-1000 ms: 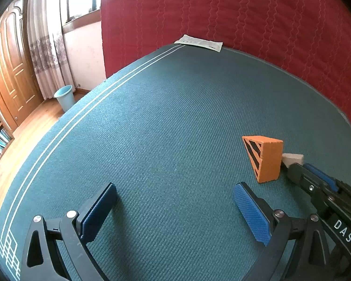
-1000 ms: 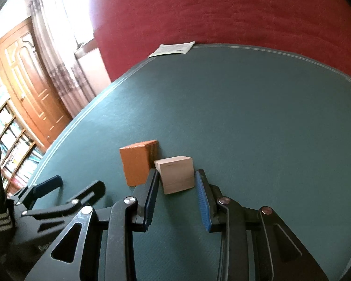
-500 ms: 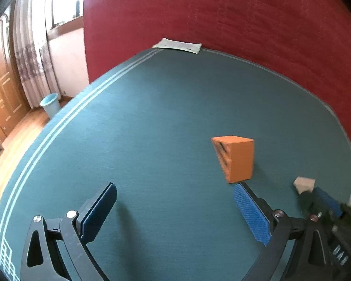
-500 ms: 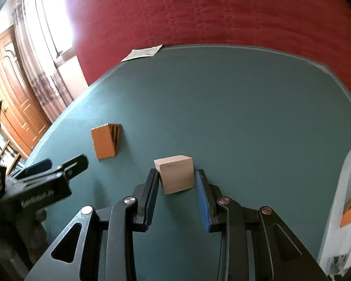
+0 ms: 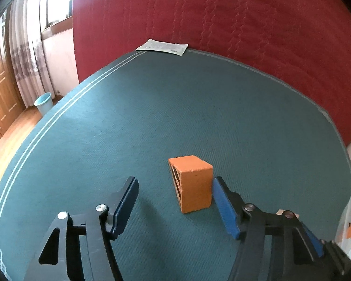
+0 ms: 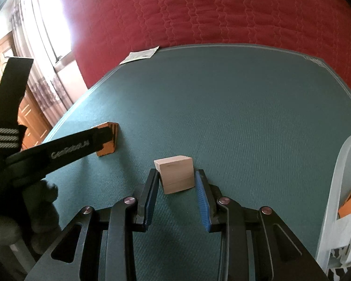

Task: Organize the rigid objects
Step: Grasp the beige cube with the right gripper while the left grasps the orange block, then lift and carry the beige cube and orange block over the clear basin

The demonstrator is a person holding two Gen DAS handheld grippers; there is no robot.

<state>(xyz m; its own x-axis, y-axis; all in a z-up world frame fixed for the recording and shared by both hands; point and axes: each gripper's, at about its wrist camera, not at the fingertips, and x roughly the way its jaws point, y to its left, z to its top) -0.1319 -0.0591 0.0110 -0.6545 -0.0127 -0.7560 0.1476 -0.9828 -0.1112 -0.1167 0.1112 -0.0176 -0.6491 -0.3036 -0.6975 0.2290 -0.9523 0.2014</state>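
L wrist view: your left gripper [image 5: 174, 188] is closing w/ the orange block [image 5: 191, 185] between the jaws on the green mat [image 5: 152, 117], block touching or just beside the right pad, clear gap to the left pad. R wrist view: your right gripper [image 6: 176, 186] pinches the wooden block [image 6: 176, 176] between both pads, mid-mat; orange block sits far left behind your other tool, white bin [image 6: 339, 187] at right edge.
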